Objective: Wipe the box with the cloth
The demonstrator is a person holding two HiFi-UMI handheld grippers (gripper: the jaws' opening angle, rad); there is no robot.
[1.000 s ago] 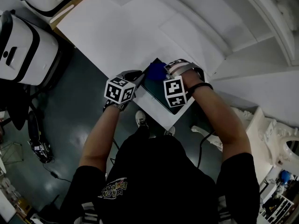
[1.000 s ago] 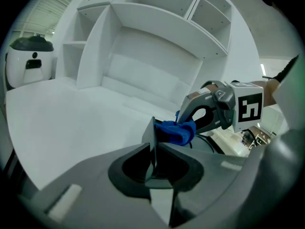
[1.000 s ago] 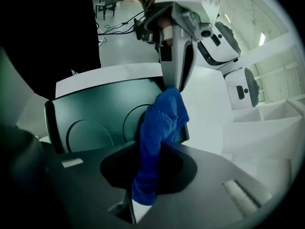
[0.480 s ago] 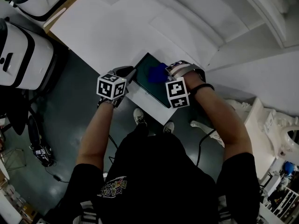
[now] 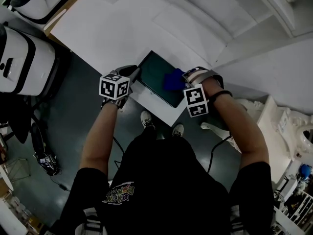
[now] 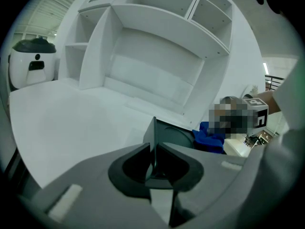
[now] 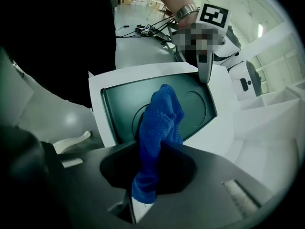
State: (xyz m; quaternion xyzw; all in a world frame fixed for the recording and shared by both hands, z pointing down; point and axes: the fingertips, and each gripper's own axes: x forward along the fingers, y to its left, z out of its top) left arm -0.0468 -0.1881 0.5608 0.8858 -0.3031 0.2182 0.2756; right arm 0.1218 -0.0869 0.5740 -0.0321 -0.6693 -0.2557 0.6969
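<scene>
My right claw (image 7: 143,194) is pinching the blue cloth (image 7: 159,123), which droops onto the box (image 7: 119,104) lying flat at the table (image 5: 107,28) edge. Left claw (image 6: 153,159) is clamped on the box's thin corner. The cloth's floppy, so I'd grip it bunched. The box looks stiff and light, and it'd probably slide if not pinned.

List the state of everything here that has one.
Box: flat on the table, edge clamped by the left gripper.
Cloth: bunched over the box, pinched by the right gripper.
Left gripper: shut on the box.
Right gripper: shut on the cloth.
</scene>
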